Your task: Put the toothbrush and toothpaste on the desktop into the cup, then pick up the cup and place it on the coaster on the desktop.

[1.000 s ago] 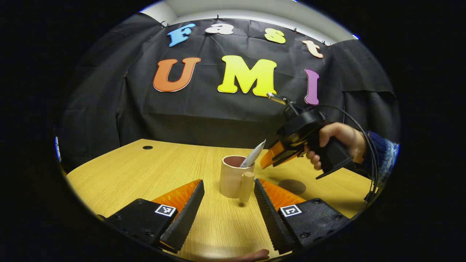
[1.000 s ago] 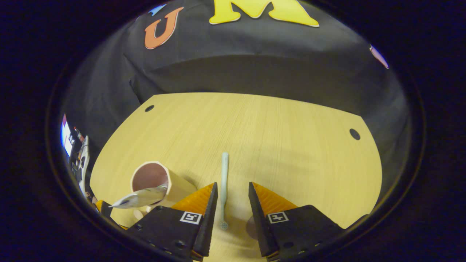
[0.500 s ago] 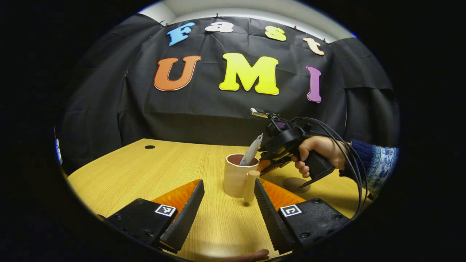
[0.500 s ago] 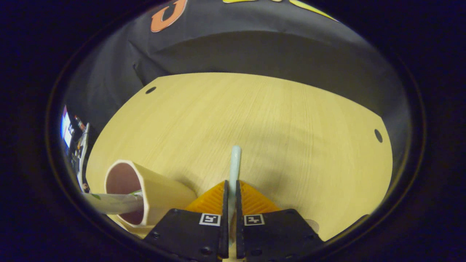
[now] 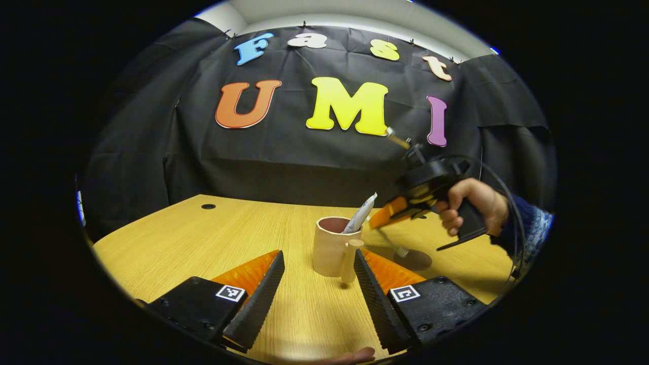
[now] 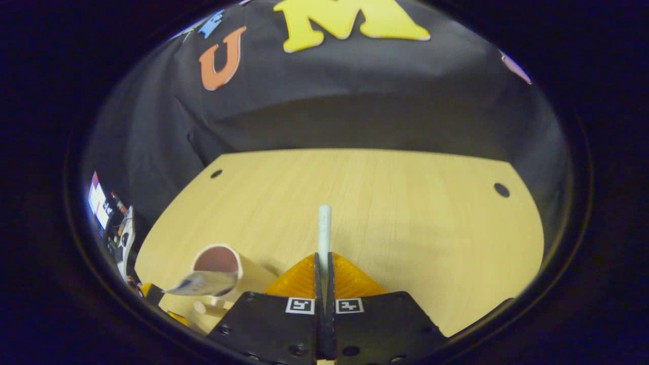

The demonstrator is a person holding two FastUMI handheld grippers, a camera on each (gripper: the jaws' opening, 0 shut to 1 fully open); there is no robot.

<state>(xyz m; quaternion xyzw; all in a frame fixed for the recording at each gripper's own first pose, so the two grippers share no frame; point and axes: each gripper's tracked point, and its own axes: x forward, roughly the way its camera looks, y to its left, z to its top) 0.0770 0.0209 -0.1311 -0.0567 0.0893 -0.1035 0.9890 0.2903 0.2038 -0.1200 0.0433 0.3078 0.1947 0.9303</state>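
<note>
Left gripper view: the left tongs (image 5: pixel 318 281) are spread wide and hold nothing. They hang low over the wooden counter (image 5: pixel 203 238). The cup (image 5: pixel 330 246) stands upright on the counter, just past the tips and between them. Its handle (image 5: pixel 349 260) points toward the camera and sits close to the tip on the right side of the picture. The toothpaste (image 5: pixel 361 217) is inside the cup. It leans to the right and its flat end sticks up over the rim.

To the right of the cup, a hand (image 5: pixel 472 203) in a blue patterned sleeve (image 5: pixel 532 223) holds the right tongs (image 5: pixel 390 217) up in the air. They tilt down toward the cup. The toothbrush (image 5: pixel 391 242) hangs from them, slanting down, with its brush end just above the round brown coaster (image 5: pixel 415 259). The coaster lies flat on the counter, near the cup on its right side.

In the right gripper view, the right tongs (image 6: pixel 323 263) are pressed together on the toothbrush (image 6: pixel 324 228). Its pale handle sticks straight out past the tips, above the counter (image 6: pixel 405 213). The cup (image 6: pixel 223 266) is low on the left in this picture, with the toothpaste (image 6: pixel 203 284) poking out of its mouth. Two small dark holes (image 6: pixel 501 190) sit near the far corners of the counter.
</note>
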